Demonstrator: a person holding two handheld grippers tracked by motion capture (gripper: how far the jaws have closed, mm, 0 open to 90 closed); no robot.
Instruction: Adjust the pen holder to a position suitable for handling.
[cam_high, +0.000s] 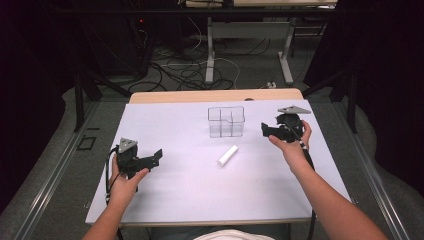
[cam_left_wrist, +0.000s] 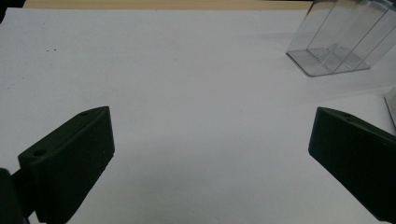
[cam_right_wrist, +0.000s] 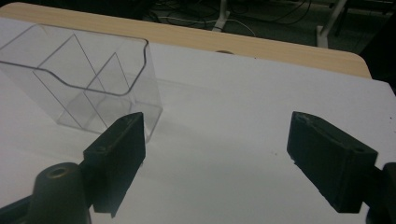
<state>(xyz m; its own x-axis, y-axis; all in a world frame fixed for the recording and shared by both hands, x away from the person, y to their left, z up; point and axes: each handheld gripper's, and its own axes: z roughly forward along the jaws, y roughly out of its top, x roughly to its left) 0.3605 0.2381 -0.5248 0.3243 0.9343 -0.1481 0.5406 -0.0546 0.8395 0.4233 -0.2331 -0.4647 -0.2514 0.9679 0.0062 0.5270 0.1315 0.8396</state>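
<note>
A clear plastic box (cam_high: 226, 121) with inner dividers stands on the white sheet toward the far middle. In front of it lies a white cylinder (cam_high: 227, 155), slantwise. My left gripper (cam_high: 157, 156) rests low at the left of the sheet, pointing right. In the left gripper view its jaws (cam_left_wrist: 210, 149) stand wide open over bare sheet, with the clear box (cam_left_wrist: 336, 46) far off at the upper right. My right gripper (cam_high: 265, 130) is held just right of the box, pointing left. In the right gripper view it (cam_right_wrist: 215, 154) is open and holds nothing, the box (cam_right_wrist: 79, 88) beyond its left jaw.
The white sheet (cam_high: 175, 200) covers most of a wooden table whose bare far edge (cam_high: 215, 95) shows behind the box. Beyond it lie floor cables and the legs of another table (cam_high: 210, 60). Dark curtains flank both sides.
</note>
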